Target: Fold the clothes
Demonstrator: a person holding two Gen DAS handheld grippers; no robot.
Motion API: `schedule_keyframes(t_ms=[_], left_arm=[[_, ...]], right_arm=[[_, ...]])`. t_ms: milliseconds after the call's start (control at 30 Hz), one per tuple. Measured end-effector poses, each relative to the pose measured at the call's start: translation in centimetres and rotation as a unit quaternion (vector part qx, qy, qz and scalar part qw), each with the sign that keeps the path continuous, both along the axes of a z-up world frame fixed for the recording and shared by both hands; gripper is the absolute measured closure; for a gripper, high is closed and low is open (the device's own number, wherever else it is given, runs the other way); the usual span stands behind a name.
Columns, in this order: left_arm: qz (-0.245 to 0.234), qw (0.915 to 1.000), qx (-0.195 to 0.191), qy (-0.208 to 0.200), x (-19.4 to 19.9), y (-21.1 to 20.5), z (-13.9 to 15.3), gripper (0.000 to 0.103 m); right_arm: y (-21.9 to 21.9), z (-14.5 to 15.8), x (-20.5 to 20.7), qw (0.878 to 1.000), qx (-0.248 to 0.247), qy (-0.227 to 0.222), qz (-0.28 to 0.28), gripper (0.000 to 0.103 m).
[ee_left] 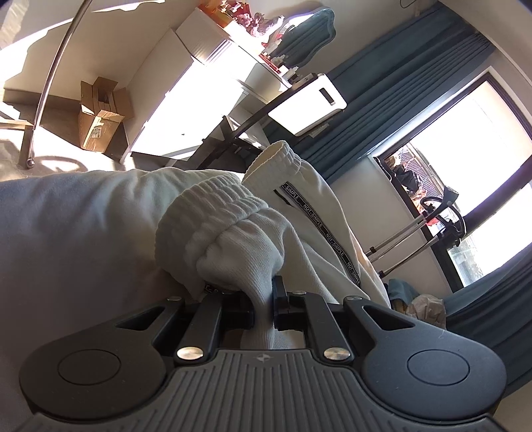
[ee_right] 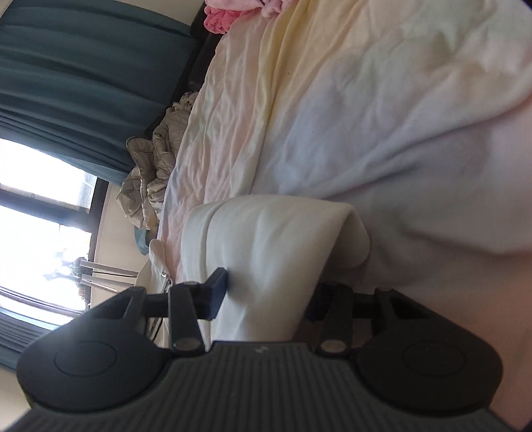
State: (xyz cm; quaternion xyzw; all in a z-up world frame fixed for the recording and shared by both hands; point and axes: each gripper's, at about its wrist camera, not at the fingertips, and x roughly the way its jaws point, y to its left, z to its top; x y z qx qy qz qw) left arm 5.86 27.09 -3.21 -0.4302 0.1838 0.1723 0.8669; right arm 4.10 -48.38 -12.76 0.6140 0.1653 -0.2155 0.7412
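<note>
A cream sweat garment [ee_left: 99, 232] with ribbed elastic ends fills the left wrist view; a black "NOT SIMPLE" tape [ee_left: 319, 226] runs down one side. My left gripper [ee_left: 264, 307] is shut on a bunched ribbed cuff [ee_left: 232, 239], with cloth pinched between the black fingers [ee_left: 282, 299]. In the right wrist view a thick fold of the same cream garment [ee_right: 266, 252] passes between the jaws of my right gripper [ee_right: 269, 295], which is closed onto it. The garment hangs over the rumpled pale bed sheet [ee_right: 316, 99]. A zip pull [ee_right: 163, 275] shows at the left.
Pale sheet covers the bed, with a pink cloth [ee_right: 219, 16] at its far end and a beige quilted jacket [ee_right: 153, 166] beside it. Teal curtains [ee_left: 409, 83] frame a window. A cardboard box [ee_left: 99, 116], white cabinets [ee_left: 199, 66] and a curved metal rail [ee_left: 50, 76] stand beyond.
</note>
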Motion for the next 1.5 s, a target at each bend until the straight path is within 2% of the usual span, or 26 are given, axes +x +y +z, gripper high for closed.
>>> schedule_keyframes(t_ms=[67, 167, 233, 333, 433, 567, 633, 733, 833, 1033, 1133, 1233, 1400, 1500], left_arm=[[0.006, 1.0000, 0.004, 0.003, 0.0, -0.3, 0.1, 0.092], [0.013, 0.9999, -0.002, 0.003, -0.1, -0.5, 0.1, 0.091], [0.013, 0.9999, -0.011, -0.003, -0.2, -0.4, 0.0, 0.092], [0.004, 0.9996, -0.029, -0.002, 0.0, 0.1, 0.2, 0.093], [-0.002, 0.9982, -0.060, -0.001, 0.0, 1.1, 0.9, 0.094], [-0.002, 0.9930, -0.118, -0.008, -0.6, 3.4, 2.0, 0.094], [-0.009, 0.9938, -0.110, 0.000, -0.8, 4.1, 2.6, 0.094], [-0.024, 0.9939, -0.106, 0.019, -0.8, 4.7, 2.5, 0.094], [-0.025, 0.9930, -0.113, 0.024, -1.1, 4.9, 1.6, 0.094], [-0.017, 0.9949, -0.099, 0.016, -1.5, 4.1, 0.6, 0.093], [-0.008, 0.9956, -0.094, 0.002, -1.9, 3.7, -0.1, 0.093], [-0.004, 0.9959, -0.090, -0.004, -2.1, 3.4, -0.4, 0.093], [-0.012, 0.9961, -0.087, 0.003, -2.0, 3.2, -0.3, 0.093], [-0.020, 0.9960, -0.087, 0.011, -1.9, 3.1, -0.4, 0.093]], right_arm=[[-0.8, -0.8, 0.2, 1.000, 0.024, -0.010, -0.008, 0.081], [-1.1, 0.2, 0.7, 1.000, 0.012, -0.014, -0.006, 0.097], [-0.8, 2.6, 0.9, 0.998, -0.048, -0.034, -0.001, 0.098], [-0.3, 6.3, 0.9, 0.989, -0.128, -0.075, 0.008, 0.098], [0.0, 8.7, 0.3, 0.978, -0.180, -0.108, 0.011, 0.098], [-1.5, 6.1, -0.5, 0.993, -0.101, -0.057, -0.022, 0.098], [-2.3, 4.8, -0.9, 0.997, -0.061, -0.032, -0.039, 0.098], [-3.2, 1.2, -1.7, 0.998, 0.029, -0.001, -0.062, 0.097], [-3.7, -1.5, -2.3, 0.993, 0.090, 0.021, -0.078, 0.089], [-3.8, 0.1, -1.5, 0.997, 0.034, 0.009, -0.066, 0.081], [-3.9, 0.9, -1.0, 0.998, 0.005, 0.003, -0.060, 0.097], [-3.9, 1.9, -0.6, 0.998, -0.027, -0.005, -0.053, 0.098], [-2.0, 7.9, -1.0, 0.985, -0.148, -0.068, -0.055, 0.098], [-2.6, 7.6, -1.8, 0.986, -0.145, -0.040, -0.077, 0.098]])
